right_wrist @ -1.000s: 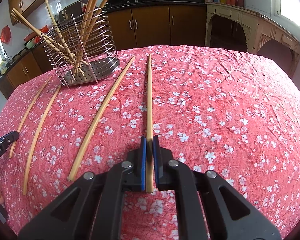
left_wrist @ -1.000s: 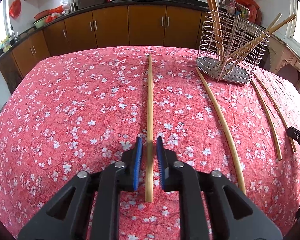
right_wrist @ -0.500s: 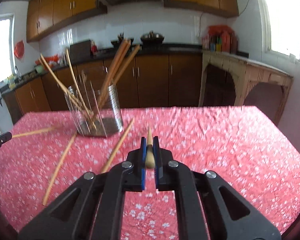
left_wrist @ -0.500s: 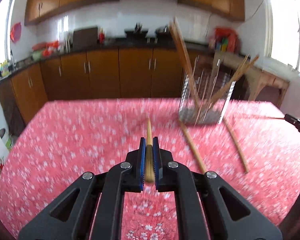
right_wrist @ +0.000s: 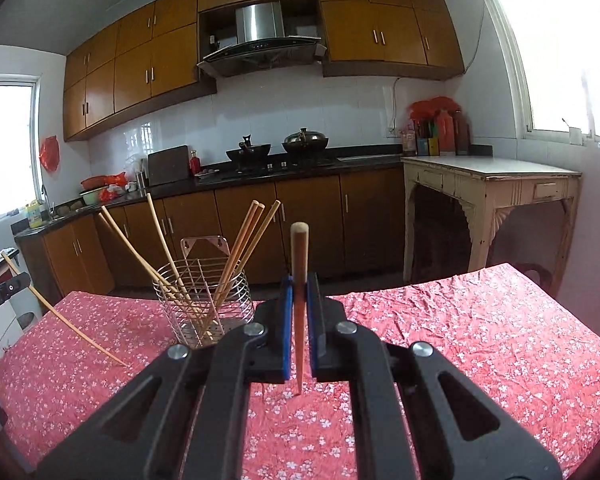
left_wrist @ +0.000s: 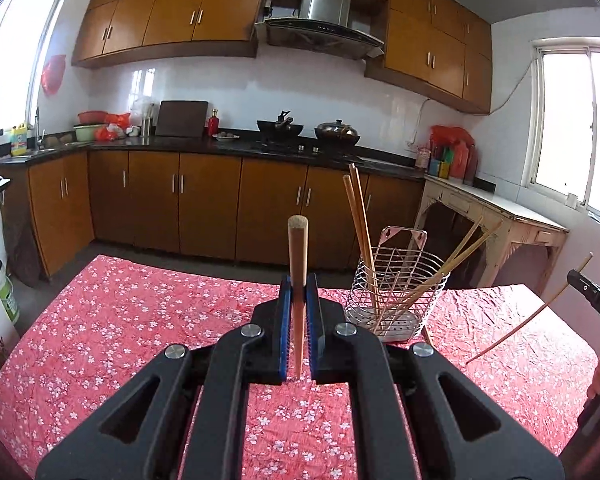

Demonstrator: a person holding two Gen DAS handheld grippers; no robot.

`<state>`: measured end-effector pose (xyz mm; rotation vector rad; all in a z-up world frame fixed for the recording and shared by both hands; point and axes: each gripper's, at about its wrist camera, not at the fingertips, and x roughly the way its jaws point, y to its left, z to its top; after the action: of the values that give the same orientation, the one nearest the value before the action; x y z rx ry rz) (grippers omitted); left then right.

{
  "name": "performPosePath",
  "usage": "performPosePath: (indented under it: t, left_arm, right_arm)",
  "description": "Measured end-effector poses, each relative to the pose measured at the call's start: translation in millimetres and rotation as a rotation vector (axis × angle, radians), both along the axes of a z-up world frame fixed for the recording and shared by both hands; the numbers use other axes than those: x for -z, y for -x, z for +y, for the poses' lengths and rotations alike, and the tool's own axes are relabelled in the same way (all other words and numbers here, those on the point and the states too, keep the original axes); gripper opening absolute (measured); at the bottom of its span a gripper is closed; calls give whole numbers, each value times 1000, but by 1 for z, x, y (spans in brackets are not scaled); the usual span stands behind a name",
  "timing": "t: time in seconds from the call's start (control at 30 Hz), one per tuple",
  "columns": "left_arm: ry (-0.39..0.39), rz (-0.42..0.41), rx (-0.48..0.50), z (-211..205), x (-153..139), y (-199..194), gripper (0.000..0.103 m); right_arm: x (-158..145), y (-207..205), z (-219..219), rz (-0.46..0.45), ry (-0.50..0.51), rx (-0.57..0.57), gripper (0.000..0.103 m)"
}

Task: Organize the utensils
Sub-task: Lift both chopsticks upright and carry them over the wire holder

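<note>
The left gripper (left_wrist: 298,316) and right gripper (right_wrist: 298,316) are each clamped on a long wooden chopstick (left_wrist: 298,280) (right_wrist: 299,280) held upright; the round wire utensil holder (left_wrist: 396,300) (right_wrist: 204,300) is seen ahead, between them.

Your two wrist views are bright and sharp, lit by daylight. The window (right_wrist: 572,44) at 2 o'clock in your right view is blown out white, and another window (left_wrist: 580,120) glares at 3 o'clock in your left. Fisheye distortion bends the cabinets (left_wrist: 172,16); corners go dark.

holder (left_wrist: 396,300) base behind jaws, table (left_wrist: 120,320) edges cropped
</note>
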<state>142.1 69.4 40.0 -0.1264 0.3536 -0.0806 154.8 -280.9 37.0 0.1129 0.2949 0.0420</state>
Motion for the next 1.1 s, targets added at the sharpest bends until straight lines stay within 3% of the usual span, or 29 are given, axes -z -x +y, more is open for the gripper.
performPosePath:
  t: [0.43,0.67,0.9,1.1]
  left_arm:
    - [9,-40,-2,-4,-18,2,7]
    - [52,-80,9,-11,-36,2,7]
    - [119,-184,25,-30,-74,-5,7]
    - [156,-254,6,-45,-95,-23,7]
  right_arm:
    - [-17,3,-4,-53,-30,0,8]
    - [-48,13,-15,-100,-164,-68,8]
    - [-92,7,0,-203,-214,-141,8]
    - [-105,-19,16,-243,-211,-136,8]
